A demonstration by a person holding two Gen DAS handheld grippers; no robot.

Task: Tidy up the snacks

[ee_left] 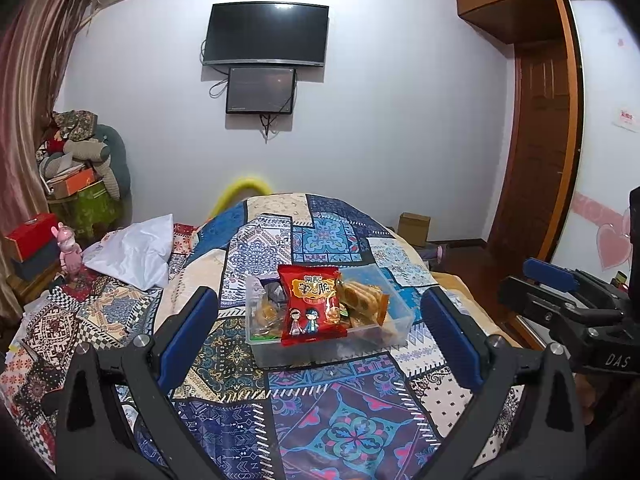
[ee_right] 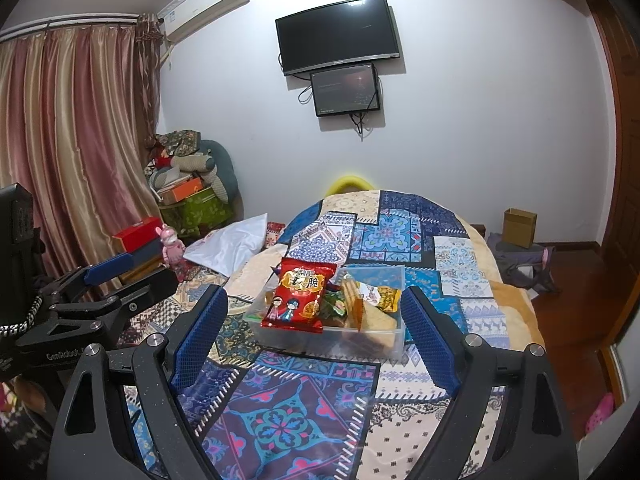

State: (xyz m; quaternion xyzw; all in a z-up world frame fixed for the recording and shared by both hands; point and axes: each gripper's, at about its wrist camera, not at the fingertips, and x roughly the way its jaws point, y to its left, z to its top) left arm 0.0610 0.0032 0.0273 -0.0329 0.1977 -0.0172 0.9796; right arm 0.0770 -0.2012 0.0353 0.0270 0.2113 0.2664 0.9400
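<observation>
Patchwork quilt (ee_left: 344, 420) spread across bed, blue, cream and maroon panels. White wall behind, carrying large dark TV (ee_left: 267, 34) above smaller screen (ee_left: 261, 90). Curtains (ee_right: 68, 128) at left, wooden wardrobe (ee_left: 532, 128) at right. Clear plastic bin (ee_left: 394, 312) resting mid-quilt, filled with snacks, red snack packet (ee_left: 310, 304) lying on top. Left gripper (ee_left: 320, 336) spread wide, empty, short of bin. Right gripper (ee_right: 316, 332) likewise wide, empty, touching nothing.

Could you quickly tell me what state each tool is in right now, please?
Left tool: open, holding nothing, short of the snack box.
Right tool: open, holding nothing.
</observation>
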